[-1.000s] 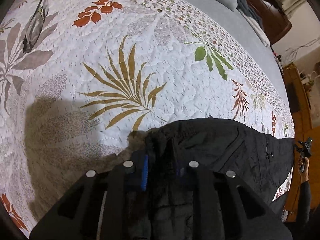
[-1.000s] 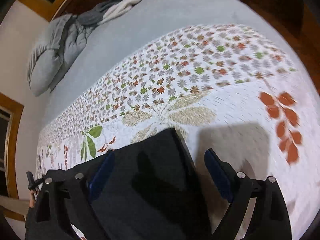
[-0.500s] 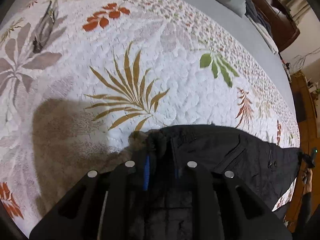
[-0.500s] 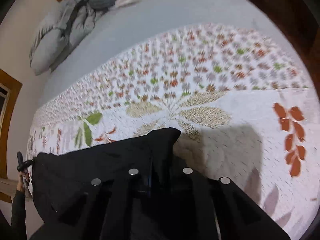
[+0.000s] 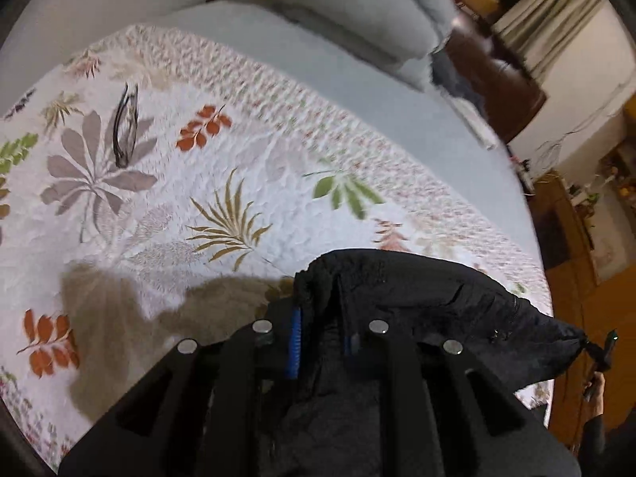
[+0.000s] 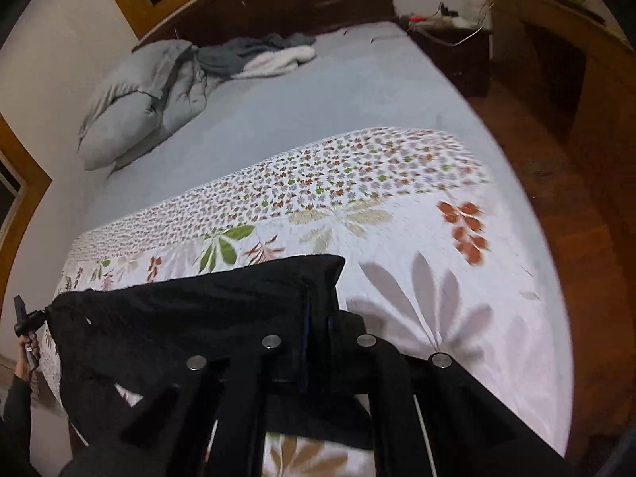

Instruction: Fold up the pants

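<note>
The black pants (image 5: 429, 302) hang stretched between my two grippers above the floral quilt (image 5: 167, 206). My left gripper (image 5: 320, 338) is shut on one end of the waistband, the cloth bunched between its blue pads. My right gripper (image 6: 316, 318) is shut on the other corner of the pants (image 6: 190, 310). Each view shows the other gripper at the far end of the cloth: the right one in the left wrist view (image 5: 600, 353), the left one in the right wrist view (image 6: 24, 318).
A pair of glasses (image 5: 125, 131) lies on the quilt at the far left. A grey duvet (image 6: 135, 91) and a grey and white blanket (image 6: 262, 55) lie at the head of the bed. Wooden floor (image 6: 564, 214) and a nightstand (image 6: 453, 51) are to the right.
My right gripper closed on the pants corner. Both grippers then rose and lifted the pants up off the quilt, stretched between them.
</note>
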{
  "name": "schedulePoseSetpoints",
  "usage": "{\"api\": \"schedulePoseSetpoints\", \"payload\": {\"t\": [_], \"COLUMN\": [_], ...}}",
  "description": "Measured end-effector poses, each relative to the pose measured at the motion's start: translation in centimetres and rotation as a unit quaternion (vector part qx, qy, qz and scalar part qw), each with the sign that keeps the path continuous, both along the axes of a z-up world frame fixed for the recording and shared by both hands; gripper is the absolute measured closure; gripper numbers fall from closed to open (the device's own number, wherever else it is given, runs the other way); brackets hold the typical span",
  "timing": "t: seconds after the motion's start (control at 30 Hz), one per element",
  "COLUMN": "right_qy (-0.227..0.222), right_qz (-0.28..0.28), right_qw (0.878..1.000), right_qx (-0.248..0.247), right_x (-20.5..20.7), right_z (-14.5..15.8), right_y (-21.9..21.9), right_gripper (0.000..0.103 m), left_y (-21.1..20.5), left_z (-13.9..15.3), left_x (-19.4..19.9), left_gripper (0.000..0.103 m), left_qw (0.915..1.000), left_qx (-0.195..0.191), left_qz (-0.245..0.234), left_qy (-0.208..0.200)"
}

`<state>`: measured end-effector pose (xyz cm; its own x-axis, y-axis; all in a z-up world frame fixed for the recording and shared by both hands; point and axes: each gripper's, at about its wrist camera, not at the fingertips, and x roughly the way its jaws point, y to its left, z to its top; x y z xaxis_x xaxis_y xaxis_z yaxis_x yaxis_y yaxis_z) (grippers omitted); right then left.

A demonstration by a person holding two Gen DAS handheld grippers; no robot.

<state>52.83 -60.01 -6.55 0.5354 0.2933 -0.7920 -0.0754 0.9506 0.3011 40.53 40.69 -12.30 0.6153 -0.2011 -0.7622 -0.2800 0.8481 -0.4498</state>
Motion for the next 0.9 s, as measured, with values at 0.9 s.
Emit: {"api": "schedulePoseSetpoints", "payload": {"t": [0.9], "right_qy": [-0.028], "right_qz": [-0.088], "right_qw": [0.996], "right_qx": [-0.005], "right_x": [-33.9], "right_z": [-8.2], "right_y": [-1.2], "right_gripper": [0.066], "left_y": [-1.9], "left_z": [-7.6], "left_x": [-24.6], "left_gripper": [0.077], "left_qw": [0.9996], "left_qx": [-0.028], "left_qz": [0.001], "left_qy": [-0.003]}}
